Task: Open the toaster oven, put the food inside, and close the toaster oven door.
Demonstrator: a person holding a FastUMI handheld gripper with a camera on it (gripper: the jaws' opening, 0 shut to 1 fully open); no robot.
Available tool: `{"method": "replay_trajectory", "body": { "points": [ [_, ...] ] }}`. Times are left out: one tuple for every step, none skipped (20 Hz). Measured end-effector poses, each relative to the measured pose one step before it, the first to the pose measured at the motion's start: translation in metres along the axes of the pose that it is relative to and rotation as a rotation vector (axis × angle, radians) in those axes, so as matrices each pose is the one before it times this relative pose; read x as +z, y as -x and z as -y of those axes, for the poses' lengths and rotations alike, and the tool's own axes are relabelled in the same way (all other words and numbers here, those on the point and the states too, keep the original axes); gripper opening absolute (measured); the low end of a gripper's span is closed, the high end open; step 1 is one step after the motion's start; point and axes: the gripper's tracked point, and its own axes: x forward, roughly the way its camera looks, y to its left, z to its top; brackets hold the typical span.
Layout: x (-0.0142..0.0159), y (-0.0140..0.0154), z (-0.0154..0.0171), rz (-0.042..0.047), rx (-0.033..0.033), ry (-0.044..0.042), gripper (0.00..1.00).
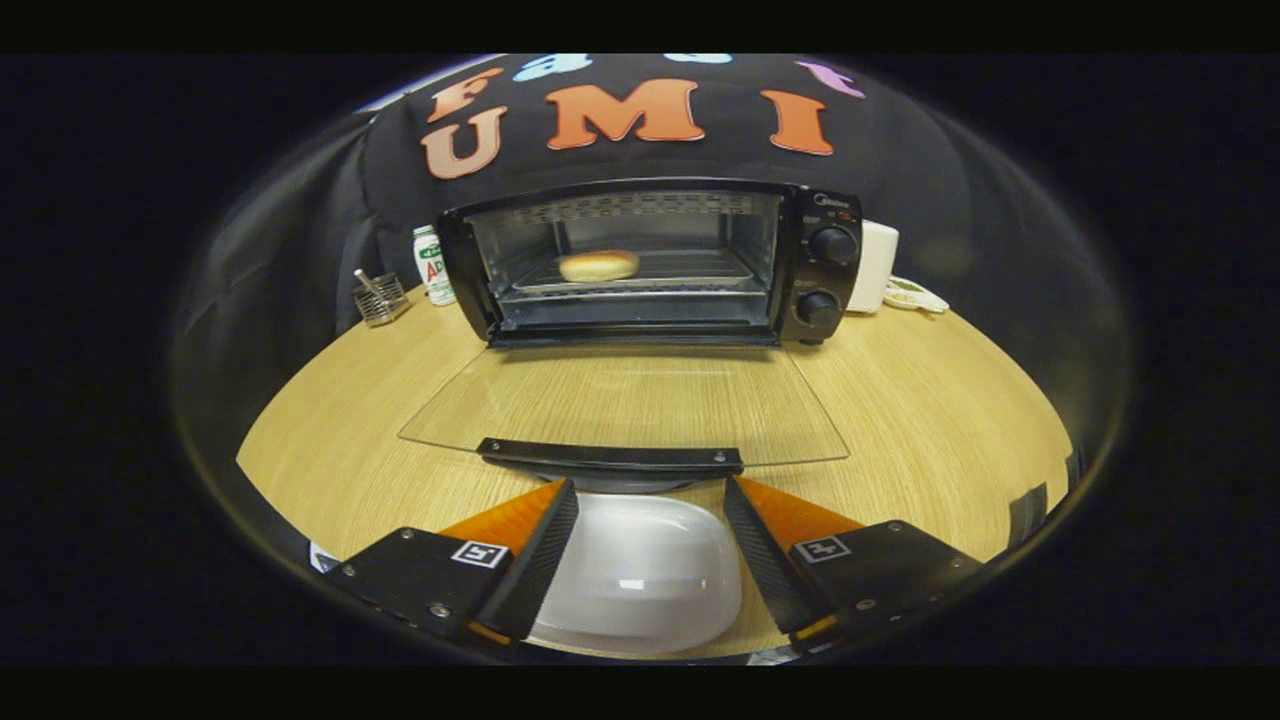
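The toaster oven (650, 262) is sitting in the upper middle of the frame on the pale wooden surface (920, 420), backed against the black cloth wall. Its glass door (625, 405) is lying fully open, folded down flat toward the camera, with the dark door handle (612, 456) running along its near edge in the lower middle of the frame. Inside, a bread bun (598, 265) is resting on the wire rack (690, 268), left of the cavity's centre. Two round control knobs (832, 244) are stacked on the oven's right-hand panel.

The tongs (650, 510) are showing at the bottom of the frame, spread wide apart and gripping nothing; the two fingertips are hanging just short of the door handle, one on each side of its middle stretch. Between the fingers, low in the frame, a white plate (640, 575) is lying on the surface, bare on top.

At the upper left, beside the oven, a small white bottle with a green label (432, 264) is standing upright, and further left a wire mesh holder (380, 297) is sitting with a metal utensil in it. At the upper right, a white container (875, 265) is standing just beside the oven's control panel, with a small dish (915, 295) next to it.
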Motion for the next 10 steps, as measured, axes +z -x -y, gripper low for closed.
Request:
{"method": "replay_trajectory", "body": {
  "points": [
    [0.00247, -0.00130, 0.00171, 0.00581, -0.01000, -0.00837, 0.88],
    [-0.00044, -0.00146, 0.00018, -0.00793, -0.00387, -0.00358, 0.88],
    [0.00038, 0.00091, -0.00103, -0.00276, -0.00477, 0.00509, 0.88],
    [0.00117, 0.00136, -0.00018, 0.00602, -0.00360, 0.00633, 0.88],
    [0.00313, 0.00193, -0.00038, 0.00640, -0.00215, 0.00375, 0.88],
    [0.00612, 0.00360, -0.00059, 0.01502, -0.00044, -0.00051, 0.88],
    [0.00316, 0.00257, 0.00075, 0.00578, 0.00197, -0.00253, 0.88],
    [0.00412, 0.00393, -0.00087, 0.01437, 0.00173, -0.00530, 0.87],
    [0.00543, 0.00224, -0.00066, 0.01394, 0.00162, -0.00013, 0.87],
    [0.00477, 0.00286, -0.00032, 0.01526, 0.00109, -0.00201, 0.87]
  ]
}}
